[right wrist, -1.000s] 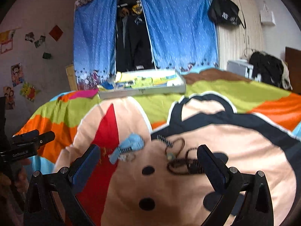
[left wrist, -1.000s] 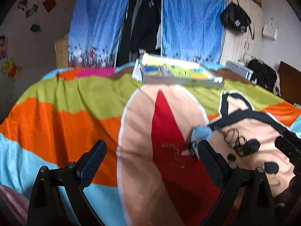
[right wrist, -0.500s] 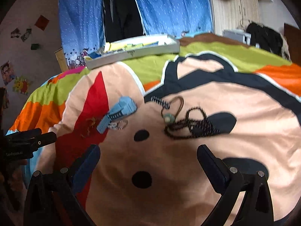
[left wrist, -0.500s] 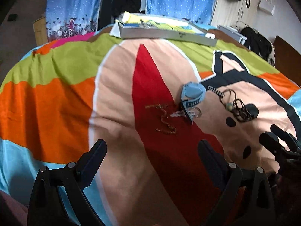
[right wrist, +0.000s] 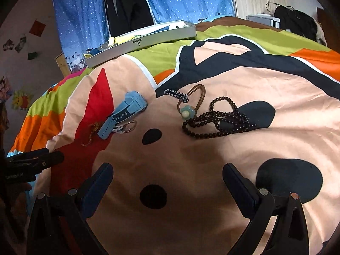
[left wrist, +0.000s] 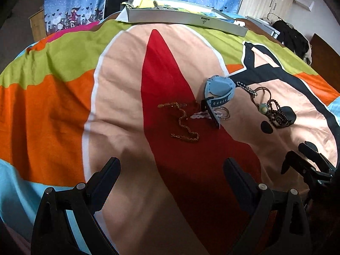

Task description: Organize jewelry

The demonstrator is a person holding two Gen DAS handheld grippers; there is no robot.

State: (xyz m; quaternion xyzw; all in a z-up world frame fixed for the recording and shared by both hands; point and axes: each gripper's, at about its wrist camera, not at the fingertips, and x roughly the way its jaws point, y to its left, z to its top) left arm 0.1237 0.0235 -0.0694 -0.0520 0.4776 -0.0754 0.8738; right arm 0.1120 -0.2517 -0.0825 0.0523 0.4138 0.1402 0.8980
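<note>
Jewelry lies scattered on a colourful bedspread (left wrist: 63,97). A gold chain (left wrist: 183,121) rests on the red patch, ahead of my open left gripper (left wrist: 171,170). Right of the chain lie a blue watch (left wrist: 217,91) and small silver rings (left wrist: 223,113). In the right wrist view the blue watch (right wrist: 125,111) sits at left, a brown hair tie with a flower bead (right wrist: 188,106) in the middle, and a dark bead necklace (right wrist: 218,120) beside it. My right gripper (right wrist: 167,174) hangs open and empty, short of the necklace.
A grey tray-like box (left wrist: 182,19) holding colourful items sits at the bed's far edge (right wrist: 144,40). Blue curtains (right wrist: 85,17) and dark hanging clothes stand behind. A black bag (left wrist: 293,36) lies at the far right. Each gripper shows at the edge of the other's view.
Both grippers have tilted down and moved in closer over the bedspread, so the jewelry now sits larger and nearer. Both stay open; nothing was picked up.
</note>
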